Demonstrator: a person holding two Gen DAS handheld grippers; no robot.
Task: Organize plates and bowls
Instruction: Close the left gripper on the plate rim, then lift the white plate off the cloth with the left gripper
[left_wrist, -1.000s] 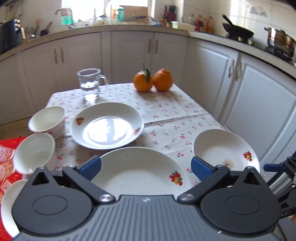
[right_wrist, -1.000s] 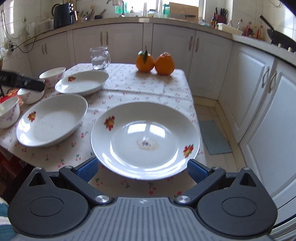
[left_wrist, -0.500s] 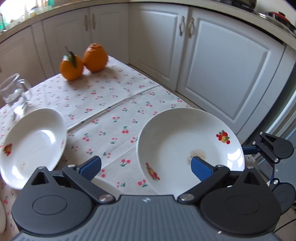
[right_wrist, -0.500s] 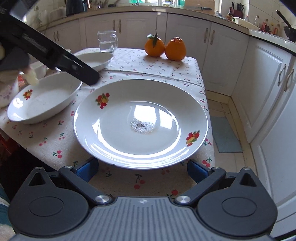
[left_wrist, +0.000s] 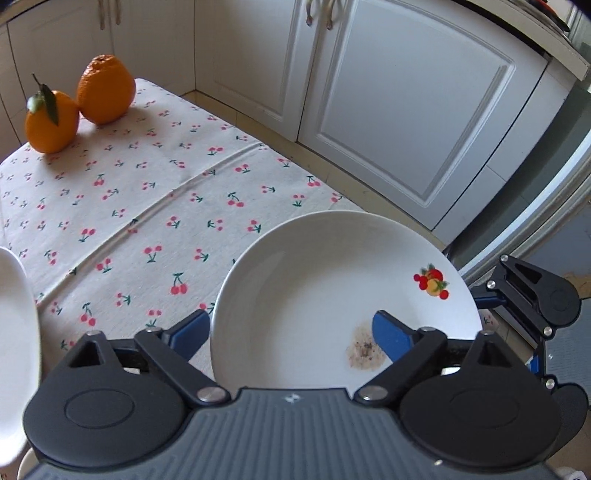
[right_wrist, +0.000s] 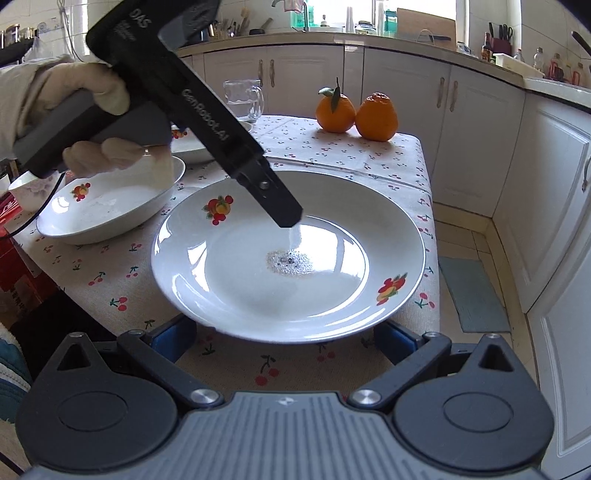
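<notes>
A white plate with fruit decals (right_wrist: 258, 288) and a grey-brown stain at its centre lies at the table's near right corner; it also shows in the left wrist view (left_wrist: 317, 295). My left gripper (left_wrist: 291, 332) is open and straddles the plate's left rim, one finger (left_wrist: 391, 336) over the plate, the other outside. In the right wrist view the left gripper's finger (right_wrist: 280, 206) hangs just above the plate's middle. My right gripper (right_wrist: 284, 334) is open at the plate's near rim, its fingers partly under it. A deeper white dish (right_wrist: 110, 206) sits left of the plate.
Two oranges (right_wrist: 356, 114) and a glass mug (right_wrist: 243, 99) stand at the far end of the cherry-print tablecloth (left_wrist: 147, 206). Another plate (right_wrist: 188, 142) lies behind the deep dish, a small bowl (right_wrist: 26, 188) at far left. White cabinets (left_wrist: 406, 110) flank the table's right.
My left gripper has swung right from the middle dishes and down over the stained plate. My right gripper has moved in closer to the plate's near rim.
</notes>
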